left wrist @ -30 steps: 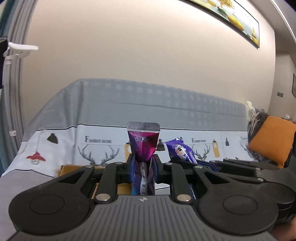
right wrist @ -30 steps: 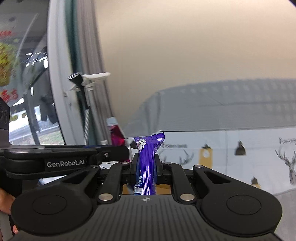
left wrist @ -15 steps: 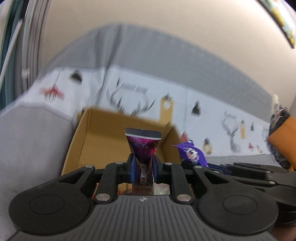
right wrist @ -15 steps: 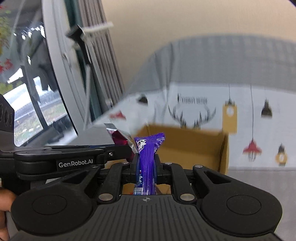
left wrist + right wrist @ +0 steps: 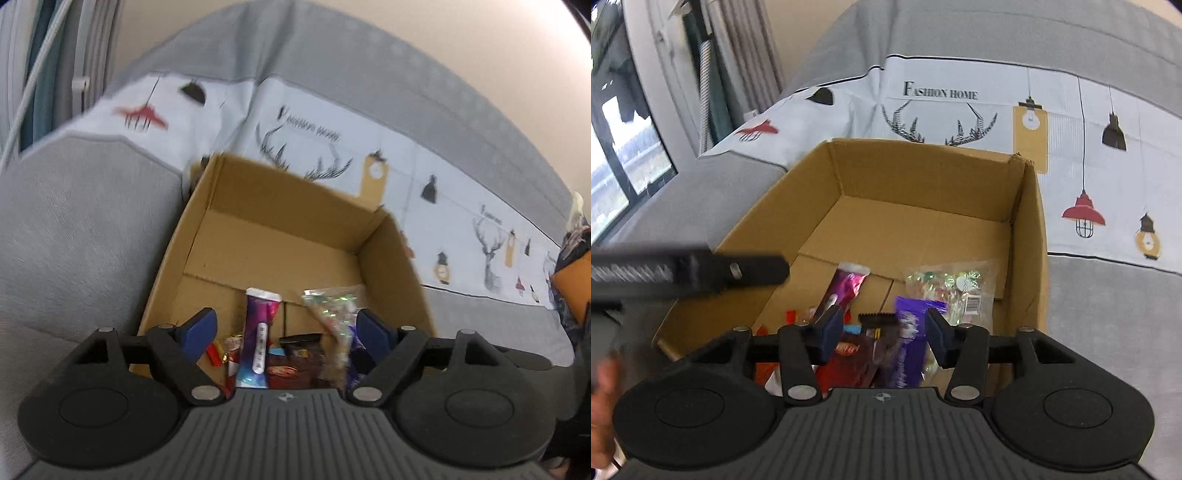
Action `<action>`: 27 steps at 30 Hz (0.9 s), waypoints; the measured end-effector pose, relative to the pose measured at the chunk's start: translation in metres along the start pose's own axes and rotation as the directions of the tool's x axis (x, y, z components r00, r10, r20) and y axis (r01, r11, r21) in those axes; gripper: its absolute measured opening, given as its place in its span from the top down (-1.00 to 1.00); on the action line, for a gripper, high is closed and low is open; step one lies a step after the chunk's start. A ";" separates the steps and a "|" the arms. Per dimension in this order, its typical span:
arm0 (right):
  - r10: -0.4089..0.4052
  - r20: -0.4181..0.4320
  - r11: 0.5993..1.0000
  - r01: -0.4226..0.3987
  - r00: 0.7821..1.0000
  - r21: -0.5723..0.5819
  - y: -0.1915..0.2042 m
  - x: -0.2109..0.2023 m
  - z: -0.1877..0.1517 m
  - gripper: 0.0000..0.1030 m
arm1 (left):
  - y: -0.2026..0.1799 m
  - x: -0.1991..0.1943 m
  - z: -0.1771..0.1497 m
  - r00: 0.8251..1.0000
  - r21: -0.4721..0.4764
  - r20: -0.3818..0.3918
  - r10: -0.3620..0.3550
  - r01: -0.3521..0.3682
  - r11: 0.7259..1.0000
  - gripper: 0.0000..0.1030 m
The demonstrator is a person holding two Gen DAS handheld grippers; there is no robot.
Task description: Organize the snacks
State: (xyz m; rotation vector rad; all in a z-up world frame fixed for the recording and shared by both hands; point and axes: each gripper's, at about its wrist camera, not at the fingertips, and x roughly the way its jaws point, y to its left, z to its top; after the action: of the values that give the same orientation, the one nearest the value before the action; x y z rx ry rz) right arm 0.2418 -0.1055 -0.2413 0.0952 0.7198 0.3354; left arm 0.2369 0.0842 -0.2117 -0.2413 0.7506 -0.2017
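A brown cardboard box (image 5: 280, 206) (image 5: 923, 173) sits on a grey sofa. My left gripper (image 5: 284, 332) is open above its near end; the magenta snack pouch (image 5: 258, 332) (image 5: 846, 284) is free of the jaws, between them, in the box. My right gripper (image 5: 882, 332) is open too; the blue-purple snack packet (image 5: 908, 343) is loose between its jaws, blurred, over the pile. A clear bag of glittery sweets (image 5: 332, 306) (image 5: 953, 284) and red and dark wrappers (image 5: 849, 354) lie in the box.
The sofa cover (image 5: 960, 96) with deer and lamp prints rises behind the box. The grey armrest (image 5: 74, 221) is at the left, a window (image 5: 620, 166) and curtains beyond. An orange cushion (image 5: 572, 291) is far right. The left gripper's body (image 5: 683, 273) crosses the right wrist view.
Both grippers tilted down over the box and opened. The magenta pouch left the left gripper and the purple packet left the right one; both are now down in the box.
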 end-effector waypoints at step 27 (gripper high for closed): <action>-0.065 0.092 0.988 0.051 0.994 0.146 0.052 -0.277 -0.024 -0.99 | -0.176 -0.247 -0.030 0.964 0.218 0.050 0.260 -0.264 0.939 -1.00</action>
State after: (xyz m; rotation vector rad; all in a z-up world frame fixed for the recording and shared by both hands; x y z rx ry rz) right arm 0.0173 -0.1498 -0.0742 0.2248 0.6487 0.2218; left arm 0.0229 -0.0225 -0.0229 0.0719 0.7248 -0.0289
